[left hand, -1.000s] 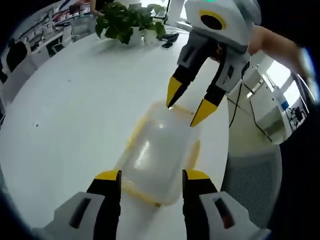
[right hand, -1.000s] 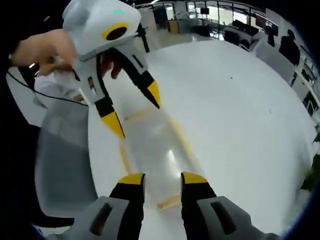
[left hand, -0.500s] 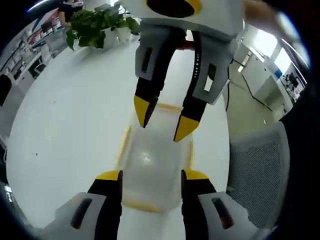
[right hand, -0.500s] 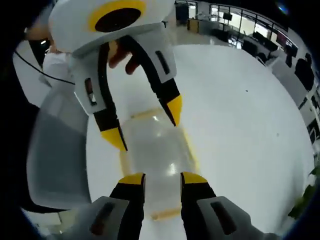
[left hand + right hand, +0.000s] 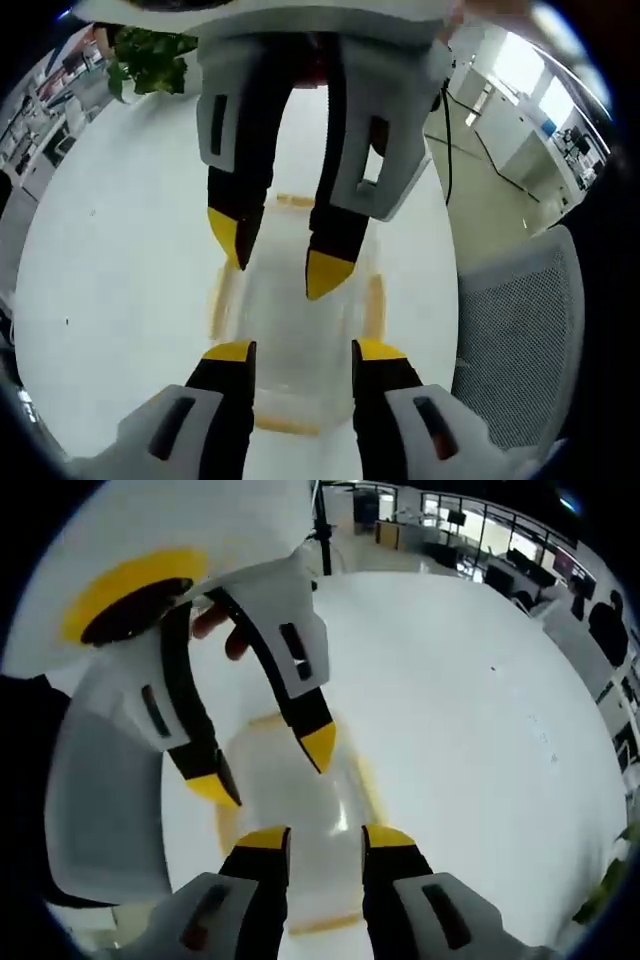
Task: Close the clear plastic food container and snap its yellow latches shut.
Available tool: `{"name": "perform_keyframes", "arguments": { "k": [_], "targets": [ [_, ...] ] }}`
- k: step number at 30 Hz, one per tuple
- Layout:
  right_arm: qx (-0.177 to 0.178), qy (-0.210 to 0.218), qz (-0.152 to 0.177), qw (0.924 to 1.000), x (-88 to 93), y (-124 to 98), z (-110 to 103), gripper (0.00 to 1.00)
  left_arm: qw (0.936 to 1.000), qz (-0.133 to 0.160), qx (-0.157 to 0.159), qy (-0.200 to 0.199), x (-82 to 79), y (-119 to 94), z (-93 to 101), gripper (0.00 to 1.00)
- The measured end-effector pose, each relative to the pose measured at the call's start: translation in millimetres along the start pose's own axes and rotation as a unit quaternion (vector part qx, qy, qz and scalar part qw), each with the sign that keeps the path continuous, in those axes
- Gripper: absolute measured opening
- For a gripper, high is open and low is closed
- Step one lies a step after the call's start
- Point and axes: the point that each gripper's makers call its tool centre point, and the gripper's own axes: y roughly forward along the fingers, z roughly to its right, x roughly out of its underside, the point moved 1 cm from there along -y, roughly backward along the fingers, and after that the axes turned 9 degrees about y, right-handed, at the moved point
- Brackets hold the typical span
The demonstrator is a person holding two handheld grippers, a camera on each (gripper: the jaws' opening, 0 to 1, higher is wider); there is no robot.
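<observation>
In the left gripper view, a leafy green potted plant (image 5: 150,55) stands at the upper left on the round white table (image 5: 110,250). The left gripper (image 5: 297,351) rises from the bottom centre, its yellow-tipped jaws spread apart on either side of the clear rectangular plastic food container (image 5: 295,330) at centre; whether they touch it is unclear. Yellow latches (image 5: 374,304) run along the container's edges. The right gripper (image 5: 280,255) comes down from the top, jaws released above the lid. A grey mesh chair (image 5: 510,350) fills the right side.

In the right gripper view, the left gripper (image 5: 265,770) enters from the upper left, and the container (image 5: 290,800) lies at lower centre between the right gripper's (image 5: 324,837) spread jaws.
</observation>
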Motion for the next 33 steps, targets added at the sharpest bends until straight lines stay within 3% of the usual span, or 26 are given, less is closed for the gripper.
{"name": "perform_keyframes", "arguments": {
  "k": [11,21,33],
  "targets": [
    [0.008,0.013,0.01,0.9998,-6.1,3,13,0.29,0.9998,-0.01,-0.005,0.016,0.2,2,10.9,0.49],
    [-0.031,0.052,-0.003,0.9981,-0.5,11,17,0.33,0.9982,-0.022,-0.037,0.041,2.3,6,17.8,0.54],
    [-0.063,0.009,-0.044,0.997,-1.6,13,14,0.35,0.9949,-0.052,-0.06,0.062,2.1,10,18.2,0.55]
  ]
}}
